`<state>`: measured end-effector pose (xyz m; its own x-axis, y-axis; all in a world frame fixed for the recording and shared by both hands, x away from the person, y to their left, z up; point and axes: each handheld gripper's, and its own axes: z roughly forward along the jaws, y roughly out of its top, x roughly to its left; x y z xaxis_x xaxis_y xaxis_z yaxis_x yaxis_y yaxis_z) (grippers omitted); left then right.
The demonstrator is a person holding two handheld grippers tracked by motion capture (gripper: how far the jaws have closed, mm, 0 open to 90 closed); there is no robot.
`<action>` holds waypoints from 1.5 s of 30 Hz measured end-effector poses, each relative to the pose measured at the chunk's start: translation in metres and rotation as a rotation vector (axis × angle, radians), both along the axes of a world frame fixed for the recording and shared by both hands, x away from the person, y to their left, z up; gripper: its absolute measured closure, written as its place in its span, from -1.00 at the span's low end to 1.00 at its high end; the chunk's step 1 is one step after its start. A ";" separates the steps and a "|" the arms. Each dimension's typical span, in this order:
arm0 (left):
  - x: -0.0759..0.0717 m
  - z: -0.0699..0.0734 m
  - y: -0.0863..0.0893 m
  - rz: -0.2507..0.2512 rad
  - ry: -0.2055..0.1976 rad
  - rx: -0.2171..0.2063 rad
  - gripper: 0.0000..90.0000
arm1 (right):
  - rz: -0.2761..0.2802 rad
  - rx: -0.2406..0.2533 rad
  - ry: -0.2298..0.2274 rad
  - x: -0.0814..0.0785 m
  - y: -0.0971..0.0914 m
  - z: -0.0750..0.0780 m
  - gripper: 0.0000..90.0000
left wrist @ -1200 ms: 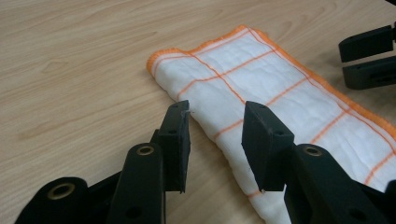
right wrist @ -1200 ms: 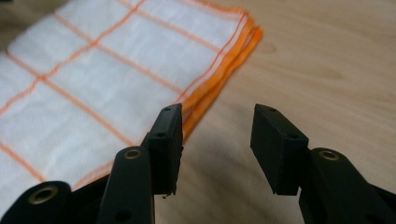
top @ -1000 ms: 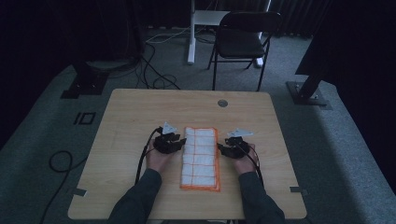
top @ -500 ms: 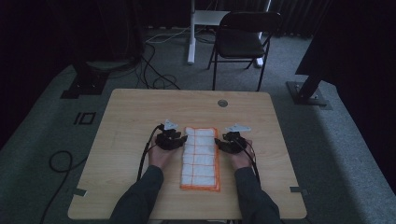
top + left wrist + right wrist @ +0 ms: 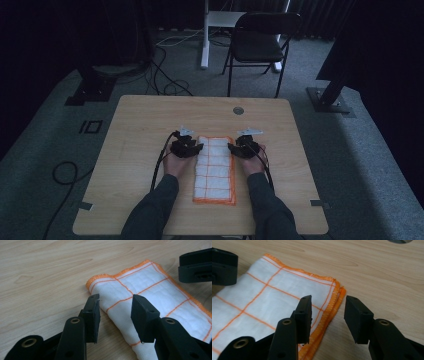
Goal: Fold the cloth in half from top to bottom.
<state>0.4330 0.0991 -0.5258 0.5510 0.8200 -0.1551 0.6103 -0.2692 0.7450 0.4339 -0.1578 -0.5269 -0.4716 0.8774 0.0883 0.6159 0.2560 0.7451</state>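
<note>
A folded white cloth [image 5: 215, 170] with orange grid lines and an orange hem lies lengthwise on the wooden table [image 5: 140, 125]. My left gripper [image 5: 192, 147] is at the cloth's far left edge. In the left gripper view its jaws have just been opening and straddle the folded edge of the cloth [image 5: 155, 287] without pressing it; the left gripper [image 5: 115, 315] is open. My right gripper [image 5: 236, 148] is at the far right edge. Its jaws have just been closing, with the layered hem of the cloth [image 5: 274, 292] between them, untouched; the right gripper [image 5: 328, 315] is open.
A round grommet [image 5: 238, 110] sits in the table near its far edge. Behind the table stand a black folding chair [image 5: 260, 42] and a white post. Cables [image 5: 165, 85] and stand bases lie on the grey carpet.
Both hands have slid a little inward and forward, toward the cloth's far corners. The cloth lies where it was.
</note>
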 end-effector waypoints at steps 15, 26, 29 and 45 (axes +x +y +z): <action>0.010 -0.014 -0.001 0.042 0.036 0.023 0.26 | -0.013 -0.011 0.043 0.010 0.004 -0.013 0.33; 0.013 -0.012 -0.007 0.013 0.076 0.009 0.36 | 0.009 -0.023 0.039 0.009 0.010 -0.013 0.60; 0.012 -0.012 -0.010 0.032 0.080 0.013 0.58 | 0.019 0.032 0.065 0.011 0.007 -0.014 0.80; 0.007 -0.006 -0.010 0.032 0.049 -0.003 0.90 | 0.043 0.023 0.051 0.009 0.006 -0.008 0.90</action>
<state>0.4404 0.0888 -0.5319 0.5158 0.8368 -0.1834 0.6545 -0.2468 0.7146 0.4428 -0.1513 -0.5346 -0.5033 0.8539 0.1328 0.6421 0.2667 0.7188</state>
